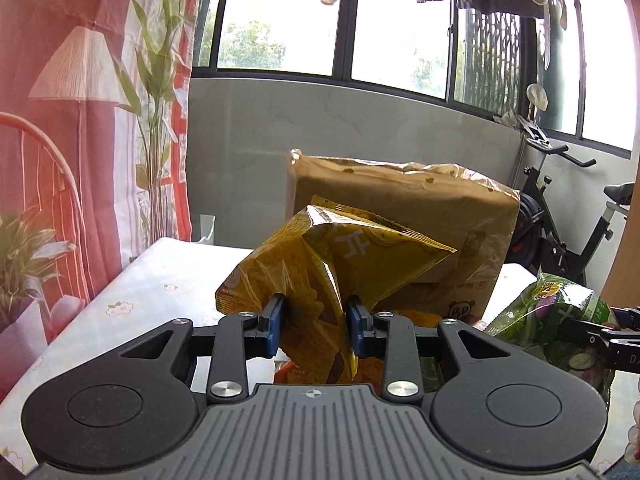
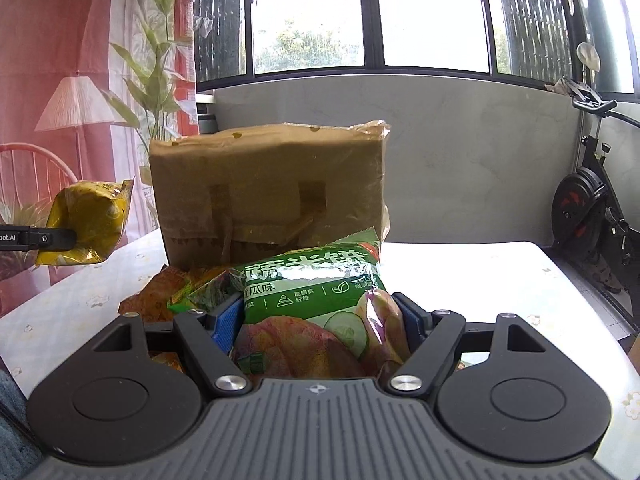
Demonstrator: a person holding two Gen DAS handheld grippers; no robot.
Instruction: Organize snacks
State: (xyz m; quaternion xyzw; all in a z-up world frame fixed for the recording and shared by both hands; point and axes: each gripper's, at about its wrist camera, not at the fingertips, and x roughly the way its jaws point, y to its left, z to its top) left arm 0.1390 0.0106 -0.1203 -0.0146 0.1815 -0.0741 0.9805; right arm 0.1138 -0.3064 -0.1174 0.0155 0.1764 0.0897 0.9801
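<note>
Above the counter (image 2: pixel 460 264), in front of the brown paper bag (image 2: pixel 268 184), the yellow snack packet (image 1: pixel 320 276) hangs pinched in the left claw (image 1: pixel 316 330), its blue pads clenched on the crumpled lower part. The green snack packet (image 2: pixel 316 300) sits between the right claw's (image 2: pixel 320 320) wide-set pads, which press its sides, so it looks grasped too. More orange and green packets (image 2: pixel 176 296) lie heaped at the bag's foot. To do this step well, I would carry each packet clear of the heap, keep the grips firm but gentle, and drop them through the bag's open top one at a time.
</note>
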